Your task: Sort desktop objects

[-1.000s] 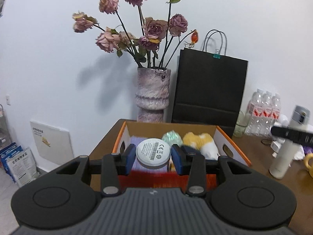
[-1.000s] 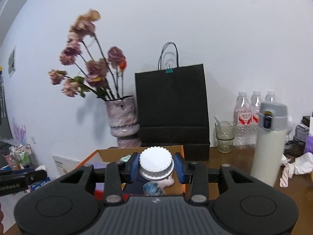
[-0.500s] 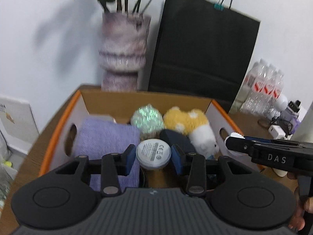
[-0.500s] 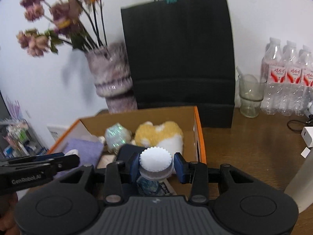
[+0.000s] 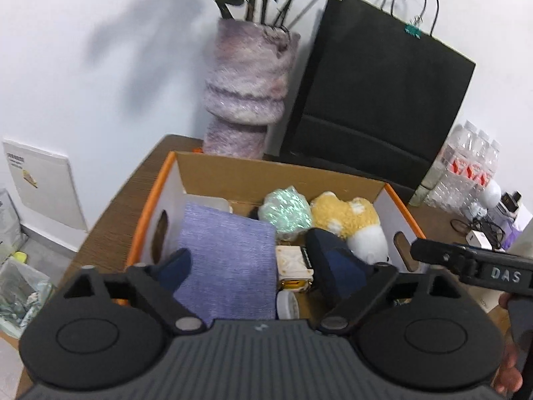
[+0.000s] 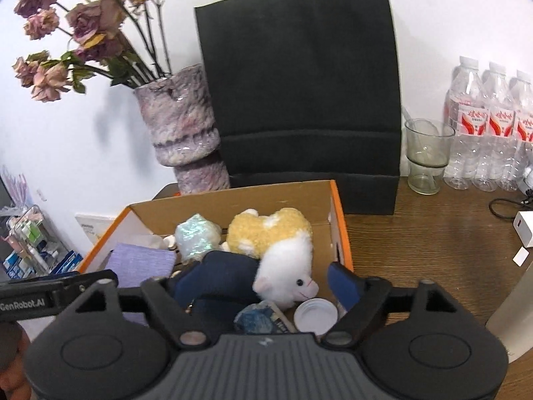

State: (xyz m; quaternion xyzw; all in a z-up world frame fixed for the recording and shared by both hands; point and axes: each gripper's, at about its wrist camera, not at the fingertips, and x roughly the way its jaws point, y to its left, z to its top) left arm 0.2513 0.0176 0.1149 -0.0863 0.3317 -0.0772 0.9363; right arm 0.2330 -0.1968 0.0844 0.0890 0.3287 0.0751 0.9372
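An orange-rimmed cardboard box [image 5: 146, 213] [image 6: 341, 226] holds a purple cloth [image 5: 226, 260], an iridescent ball [image 5: 288, 211], a yellow-and-white plush [image 5: 349, 226] [image 6: 283, 243] and a dark blue pouch [image 6: 220, 276]. My left gripper [image 5: 263, 265] hangs over the box, its jaws opening wide. A round white tin [image 5: 288, 303] lies loose in the box below them, with no pad on it. My right gripper [image 6: 263, 286] is also over the box with its jaws opening. A white-capped blue bottle [image 6: 314, 315] lies below them in the box, untouched.
Behind the box stand a mottled purple vase [image 5: 246, 93] with dried roses and a black paper bag [image 6: 299, 83]. On the wooden desk to the right are a glass [image 6: 426, 153], water bottles [image 6: 489, 126], a white charger [image 6: 526, 230] and a tall white tumbler [image 6: 513, 316].
Both grippers moved forward and down over the box. The left jaws spread and let go of the round tin. The right jaws spread and let go of the white-capped bottle. Both now lie in the box.
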